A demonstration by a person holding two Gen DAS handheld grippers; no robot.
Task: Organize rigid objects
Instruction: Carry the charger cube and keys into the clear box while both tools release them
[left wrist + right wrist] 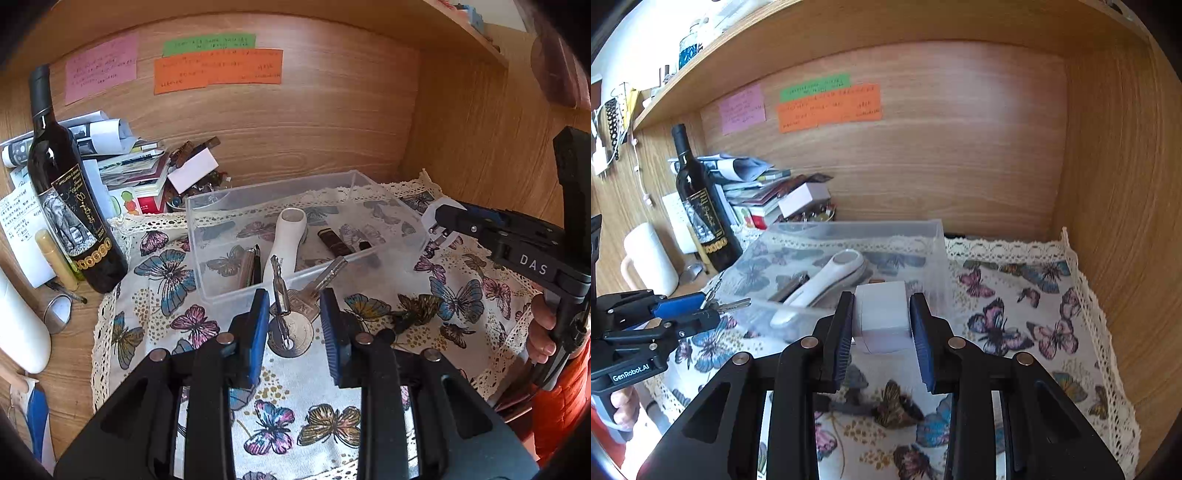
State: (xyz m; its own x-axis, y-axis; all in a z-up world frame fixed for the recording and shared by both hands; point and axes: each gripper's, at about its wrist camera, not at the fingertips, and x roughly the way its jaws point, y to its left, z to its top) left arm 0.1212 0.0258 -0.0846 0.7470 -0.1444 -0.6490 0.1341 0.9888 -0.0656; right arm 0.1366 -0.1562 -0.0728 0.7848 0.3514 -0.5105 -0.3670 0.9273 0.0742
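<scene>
Wood-grain panels wall in a desk alcove, with pink, green and orange paper notes (pixel 218 62) stuck to the back at twelve o'clock. At nine o'clock a dark glass wine bottle (pixel 70 206) stands on the worktop (pixel 66 369) beside a heap of papers and booklets (pixel 122 162). A butterfly-print cloth with a lace edge (pixel 177 280) covers the middle, carrying a clear plastic box (pixel 207 251) at its twelve o'clock. Inside lie a white plastic handled tool (pixel 286 236) and a small dark brown block (pixel 336 242).

Between the fingers of the left gripper (pixel 293 328) hangs a bunch of silver metal keys on a round fob (pixel 295 314), just short of the box's near wall. The jaws stand apart, and I cannot tell whether a pad bears on the bunch. Keys are stiff but loose-jointed and slick; they will swing, so the flat fob looks like the surest place to pinch.

At three o'clock the right gripper (pixel 882 328) is clamped on a white plastic plug-in charger block (pixel 884 314), held over the box's near right corner. It looks light, rigid and smooth, and its flat sides suit the pads.

Only the left view shows the charger's metal prongs (pixel 439 232); only the right view shows the block's broad white face and the white mug (pixel 650 258) beyond the bottle.
</scene>
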